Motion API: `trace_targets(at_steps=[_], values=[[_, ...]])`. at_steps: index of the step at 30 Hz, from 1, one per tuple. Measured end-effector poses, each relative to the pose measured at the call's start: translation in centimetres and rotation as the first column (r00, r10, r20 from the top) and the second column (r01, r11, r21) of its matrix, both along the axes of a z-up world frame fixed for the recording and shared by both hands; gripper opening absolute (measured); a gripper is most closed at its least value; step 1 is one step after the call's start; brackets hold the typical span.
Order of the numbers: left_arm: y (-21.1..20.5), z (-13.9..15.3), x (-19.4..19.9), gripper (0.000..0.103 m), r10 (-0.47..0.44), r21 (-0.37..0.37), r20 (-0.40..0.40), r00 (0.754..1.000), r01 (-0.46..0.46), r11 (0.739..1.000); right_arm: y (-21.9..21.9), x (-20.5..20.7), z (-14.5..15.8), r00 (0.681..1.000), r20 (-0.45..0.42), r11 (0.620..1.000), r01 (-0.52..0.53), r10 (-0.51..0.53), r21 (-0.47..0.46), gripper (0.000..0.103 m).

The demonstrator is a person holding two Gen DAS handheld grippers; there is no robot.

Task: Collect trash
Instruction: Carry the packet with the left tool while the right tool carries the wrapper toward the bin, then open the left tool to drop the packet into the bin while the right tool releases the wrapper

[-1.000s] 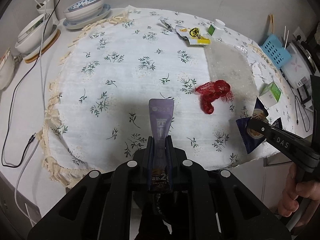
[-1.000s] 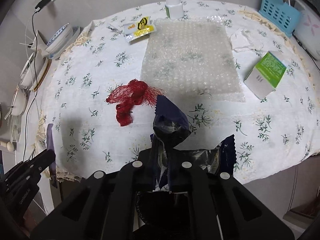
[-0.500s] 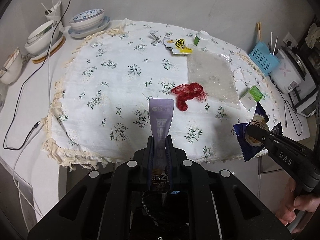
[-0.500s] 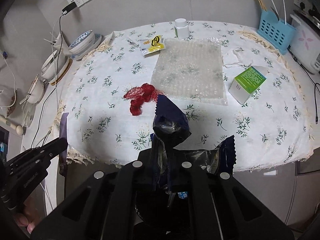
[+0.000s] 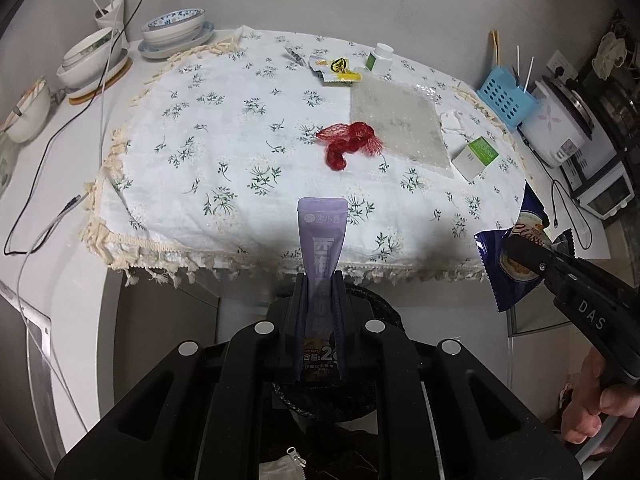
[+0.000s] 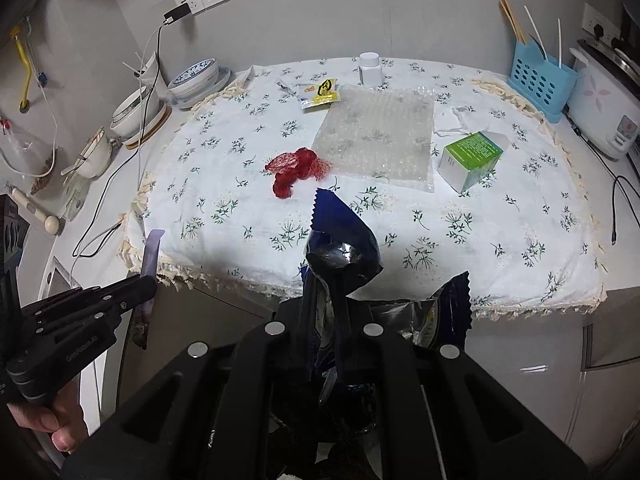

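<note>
My left gripper point(image 5: 318, 280) is shut on a purple snack pouch point(image 5: 322, 240), held in front of the table's near edge above a dark bin point(image 5: 360, 392). My right gripper point(image 6: 326, 280) is shut on a dark blue foil snack bag point(image 6: 344, 252), also off the table's front edge; it shows at the right of the left wrist view point(image 5: 508, 264). On the floral tablecloth point(image 6: 240, 152) lie a red mesh net point(image 6: 296, 170), a bubble wrap sheet point(image 6: 376, 136), a yellow wrapper point(image 6: 320, 94), a green-white box point(image 6: 470, 160) and a white bottle point(image 6: 370, 68).
Stacked bowls point(image 5: 176, 34) and cables point(image 5: 60, 136) lie left of the cloth. A blue utensil basket point(image 6: 540, 80) and a rice cooker point(image 6: 604, 116) stand at the right. A crumpled tissue point(image 6: 456, 122) lies beside the bubble wrap.
Both grippers have pulled back and away from the table with their wrappers; the table looks smaller and its front edge and the dark bin below have come into view.
</note>
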State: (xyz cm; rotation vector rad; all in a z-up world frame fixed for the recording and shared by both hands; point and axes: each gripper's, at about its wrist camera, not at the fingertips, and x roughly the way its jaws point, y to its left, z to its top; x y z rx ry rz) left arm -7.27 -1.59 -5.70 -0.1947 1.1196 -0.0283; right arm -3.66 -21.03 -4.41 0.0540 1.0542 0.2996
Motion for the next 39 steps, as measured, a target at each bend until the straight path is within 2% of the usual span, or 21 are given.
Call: trace_targets(at_steps=[15, 24, 29, 39], values=[[-2.2, -4.3, -3.4, 0.011, -0.023, 0.027, -0.065, 0.998, 0.025, 0.999, -1.2, -3.7, -4.8, 0.998, -0.061, 0.999, -0.035, 0.034, -0.016, 0.007], [-4.1, -8.6, -5.1, 0.011, -0.022, 0.023, -0.134, 0.991, 0.025, 0.999, -1.5, -5.0, -9.3, 0.990, -0.131, 0.998, -0.064, 0.060, -0.027, 0.007], [-5.0, -10.6, -6.2, 0.011, -0.022, 0.053, -0.150, 0.988, 0.030, 0.998, -1.8, -5.8, -11.5, 0.982, -0.173, 0.997, -0.076, 0.071, -0.027, 0.007], [-5.8, -14.3, -6.0, 0.011, -0.012, 0.059, -0.206, 0.978, 0.025, 0.998, -3.7, -6.6, -14.5, 0.970, -0.241, 0.999, -0.032, 0.025, -0.028, 0.007]])
